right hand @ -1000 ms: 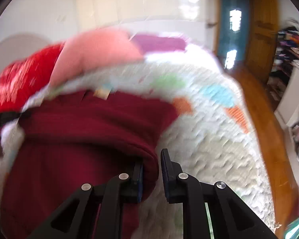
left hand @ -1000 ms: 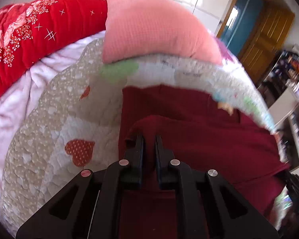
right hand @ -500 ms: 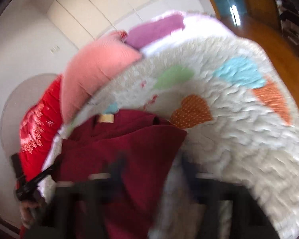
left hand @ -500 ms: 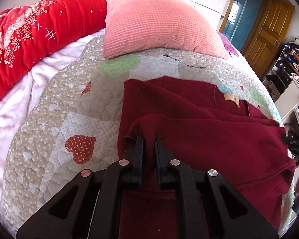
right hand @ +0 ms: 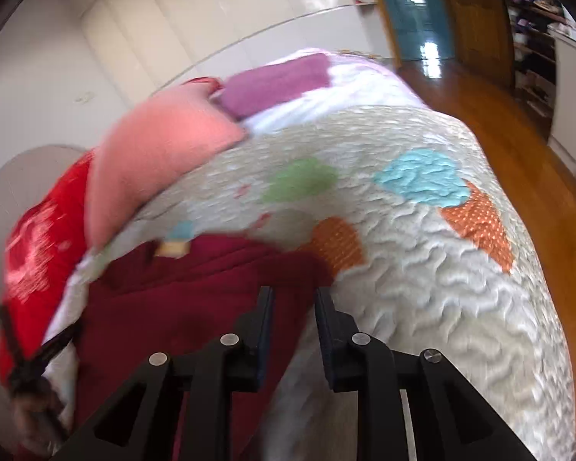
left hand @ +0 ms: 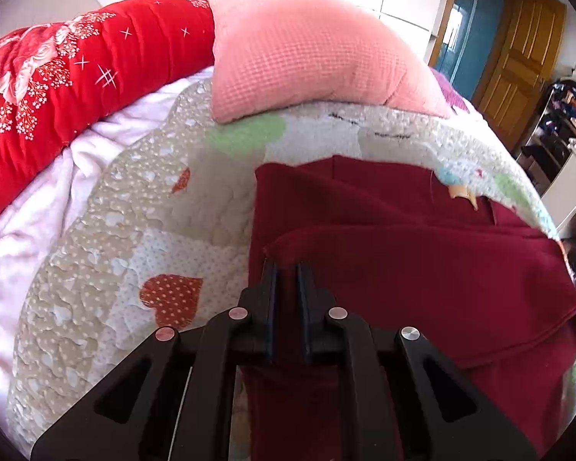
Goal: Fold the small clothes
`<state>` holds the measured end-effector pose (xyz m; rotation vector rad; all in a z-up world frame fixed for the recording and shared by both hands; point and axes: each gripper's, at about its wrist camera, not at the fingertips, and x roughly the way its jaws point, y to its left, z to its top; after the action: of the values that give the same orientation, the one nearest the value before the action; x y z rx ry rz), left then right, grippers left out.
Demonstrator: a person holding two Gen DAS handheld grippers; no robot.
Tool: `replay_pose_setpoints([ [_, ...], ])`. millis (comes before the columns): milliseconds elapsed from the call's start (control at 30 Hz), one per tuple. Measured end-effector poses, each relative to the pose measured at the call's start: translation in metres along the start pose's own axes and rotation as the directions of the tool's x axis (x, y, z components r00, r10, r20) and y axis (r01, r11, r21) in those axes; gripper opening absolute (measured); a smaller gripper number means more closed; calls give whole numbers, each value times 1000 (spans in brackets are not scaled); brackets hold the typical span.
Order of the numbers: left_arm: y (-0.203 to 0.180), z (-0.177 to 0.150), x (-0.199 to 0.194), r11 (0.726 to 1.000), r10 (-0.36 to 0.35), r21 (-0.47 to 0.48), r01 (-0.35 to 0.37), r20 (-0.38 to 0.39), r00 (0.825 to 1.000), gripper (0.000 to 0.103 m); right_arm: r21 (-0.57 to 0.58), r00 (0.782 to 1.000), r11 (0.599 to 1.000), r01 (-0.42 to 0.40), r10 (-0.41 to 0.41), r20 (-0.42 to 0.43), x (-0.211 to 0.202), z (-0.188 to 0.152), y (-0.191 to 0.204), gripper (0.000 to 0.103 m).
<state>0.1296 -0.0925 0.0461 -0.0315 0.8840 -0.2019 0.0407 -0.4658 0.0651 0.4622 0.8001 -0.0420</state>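
The left gripper stays clamped on the folded edge of the maroon garment, which lies on the quilt ahead of both fingertips. The right gripper, its jaws just opening, stands apart astride the garment's right edge; it should clear the cloth without dragging the fold askew.

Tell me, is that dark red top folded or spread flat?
Partly folded: the dark red top has one layer doubled over another on the quilt.
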Motion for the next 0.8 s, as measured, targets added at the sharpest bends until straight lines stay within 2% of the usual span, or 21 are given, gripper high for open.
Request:
replay_pose_setpoints([
  [100, -3, -1, 5, 1000, 14, 12, -14, -20, 1000, 9, -168, 996, 984, -67, 55, -76, -6, -29, 34, 21],
  [167, -7, -4, 10, 999, 30, 26, -29, -35, 999, 9, -284, 993, 959, -17, -16, -114, 0, -51, 50, 21],
  [200, -8, -4, 11, 999, 35, 33, -34, -34, 999, 9, -369, 984, 926, 73, -128, -127, 8, -67, 54, 21],
  [233, -9, -5, 11, 999, 35, 38, -34, -32, 999, 9, -404, 973, 906, 126, -192, -128, 15, -75, 52, 21],
  [267, -8, -4, 11, 999, 34, 37, -33, -34, 999, 9, -399, 976, 908, 127, -187, -113, 17, -80, 44, 22],
  [367, -3, -4, -4, 1000, 22, 16, -22, -37, 999, 10, -305, 982, 948, 94, -138, -127, 2, -70, 34, 24],
  [467, -1, -8, -28, 1000, 9, 17, -10, 5, 1000, 11, -290, 996, 955, 57, -75, -52, -30, -63, 48, 24],
  [533, -2, -12, -39, 1000, -2, 15, 1, 31, 1000, 18, -314, 999, 949, 38, -46, -20, -37, -61, 61, 25],
  [567, -3, -13, -40, 1000, -14, 9, 13, 33, 999, 25, -319, 999, 947, 25, -30, -12, -36, -60, 68, 25],
  [600, -4, -16, -40, 999, -44, -4, 44, 31, 999, 28, -313, 1000, 950, 11, -16, -15, -31, -60, 73, 25],
  [667, -6, -19, -36, 997, -76, -21, 76, 27, 997, 28, -300, 999, 954, 2, -15, -40, -16, -57, 77, 25],
  [733, -11, -24, -24, 998, -67, -22, 67, 3, 998, 28, -306, 998, 952, 10, -31, -64, 5, -63, 81, 25],
  [800, -16, -28, -8, 999, -32, 9, 33, -33, 999, 28, -324, 985, 944, 62, -110, -131, 30, -72, 77, 26],
])
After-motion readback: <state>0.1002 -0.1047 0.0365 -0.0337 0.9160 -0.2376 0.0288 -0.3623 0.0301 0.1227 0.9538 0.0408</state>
